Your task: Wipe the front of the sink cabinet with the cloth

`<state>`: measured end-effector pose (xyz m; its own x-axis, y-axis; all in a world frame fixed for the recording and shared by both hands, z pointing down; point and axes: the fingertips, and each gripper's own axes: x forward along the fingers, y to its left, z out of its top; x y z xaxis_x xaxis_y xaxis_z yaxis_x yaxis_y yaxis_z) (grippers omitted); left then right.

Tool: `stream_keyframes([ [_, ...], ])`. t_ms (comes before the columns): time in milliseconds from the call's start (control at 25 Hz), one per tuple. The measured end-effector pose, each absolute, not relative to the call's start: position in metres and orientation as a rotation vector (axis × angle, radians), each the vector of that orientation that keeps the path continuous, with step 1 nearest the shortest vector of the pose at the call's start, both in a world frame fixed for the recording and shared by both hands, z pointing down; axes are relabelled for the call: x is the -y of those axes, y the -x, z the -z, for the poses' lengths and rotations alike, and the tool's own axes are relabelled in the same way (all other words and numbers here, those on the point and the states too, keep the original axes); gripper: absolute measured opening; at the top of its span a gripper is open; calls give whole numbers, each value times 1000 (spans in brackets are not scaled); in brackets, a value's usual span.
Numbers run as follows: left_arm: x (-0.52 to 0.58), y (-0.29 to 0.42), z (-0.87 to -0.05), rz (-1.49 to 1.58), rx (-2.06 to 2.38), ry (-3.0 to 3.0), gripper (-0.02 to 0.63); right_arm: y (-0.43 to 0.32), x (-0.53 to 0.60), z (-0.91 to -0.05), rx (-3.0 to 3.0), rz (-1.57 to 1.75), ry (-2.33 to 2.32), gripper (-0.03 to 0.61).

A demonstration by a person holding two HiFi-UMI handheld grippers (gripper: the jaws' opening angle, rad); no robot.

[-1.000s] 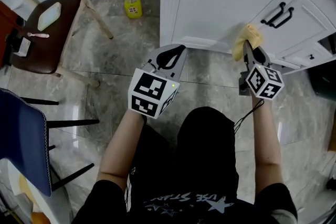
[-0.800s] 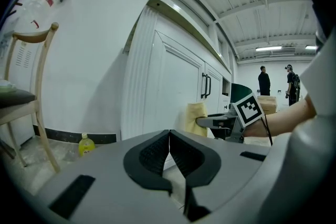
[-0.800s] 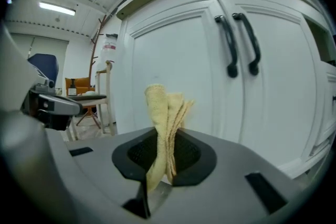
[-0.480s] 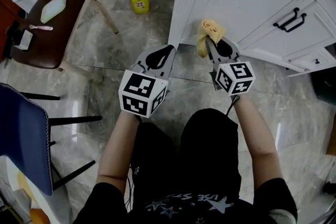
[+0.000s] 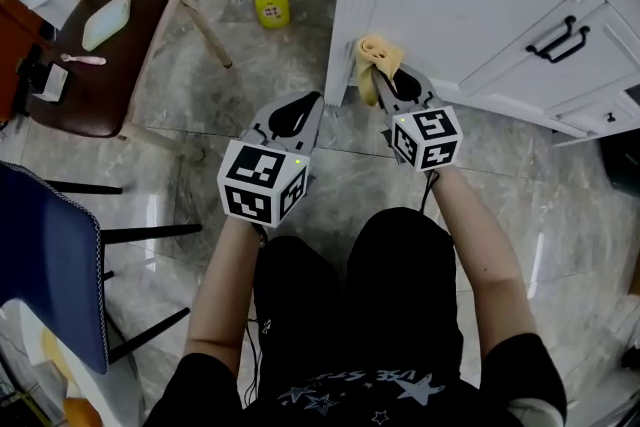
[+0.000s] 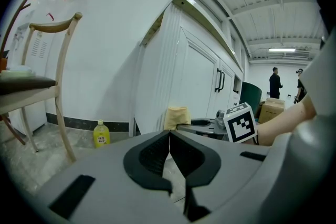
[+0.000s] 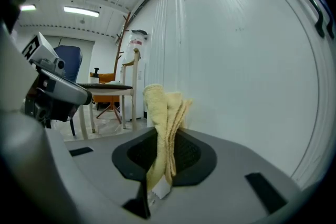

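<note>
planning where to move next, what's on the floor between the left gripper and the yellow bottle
Nothing: only bare floor between the left gripper and the bottle, per the head view.

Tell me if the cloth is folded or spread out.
Folded: the cloth stands bunched in several upright layers, pinched between the jaws of the right gripper.

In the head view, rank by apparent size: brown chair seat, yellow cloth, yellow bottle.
1. The brown chair seat: largest.
2. The yellow cloth and yellow bottle look alike; the cloth is nearer the camera, so unranked.
</note>
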<state>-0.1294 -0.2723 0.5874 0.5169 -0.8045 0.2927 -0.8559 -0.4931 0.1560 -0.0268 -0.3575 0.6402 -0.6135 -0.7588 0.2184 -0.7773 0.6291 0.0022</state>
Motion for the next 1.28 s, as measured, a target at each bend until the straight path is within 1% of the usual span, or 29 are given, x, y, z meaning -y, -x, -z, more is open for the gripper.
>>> stream_keyframes([
  [240,271,113,-591,-287,1374,-2486,18,7,360,-644,2631,-111,-1301,63],
  [480,270,82,-594,-323,1325,-2509,18,-37,358,-655,2579,-150,-1385,63],
  [760,271,34,-593,-357,1249,-2561,18,-106,357,-660,2507,-173,-1539,63],
  [1080,270,-14,-598,-379,1168,-2606,18,-202,355,-667,2371,-238,-1783,63],
  [1280,271,-32,-601,-370,1141,-2613,18,-238,350,-672,2312,-256,-1862,63],
])
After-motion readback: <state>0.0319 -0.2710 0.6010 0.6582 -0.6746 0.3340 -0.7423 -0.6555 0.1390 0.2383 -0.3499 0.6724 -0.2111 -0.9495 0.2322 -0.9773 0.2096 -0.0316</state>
